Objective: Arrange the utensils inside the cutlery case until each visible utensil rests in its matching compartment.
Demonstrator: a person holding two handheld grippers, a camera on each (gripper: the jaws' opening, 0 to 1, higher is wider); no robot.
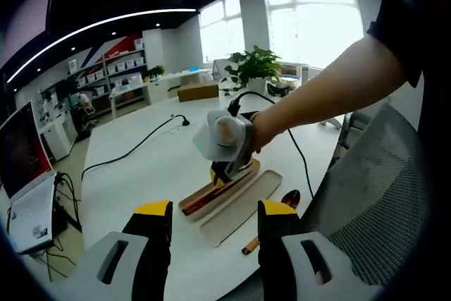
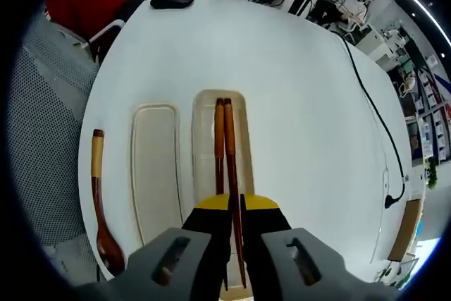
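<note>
Within the right-hand tray of the cutlery case: a pair of dark wooden chopsticks, long axis along the tray's length, paired ends pointing away from the camera in the right gripper view, near ends running down between the jaws of the right gripper. Jaws drawn nearly together, pressed against the chopsticks from both sides; chopsticks lying roughly parallel and touching each other along most of their length.

Beside that tray, toward the bench edge: second tray, same elongated shape, parallel to the first, nothing seen inside. Further out, on the bare white bench: wooden spoon with a pale yellow band on the handle, long axis parallel to both trays, bowl toward the camera, handle end pointing away. Lies apart from the trays, close to the bench rim.

Left gripper view: left gripper held above the bench, jaws wide apart, nothing between them. Ahead of it, a person's arm and the right gripper reaching down onto the case; trays seen lengthwise on a diagonal.

Elsewhere: black cable across the bench, mesh chair back alongside the bench edge, potted plant at the far side.
</note>
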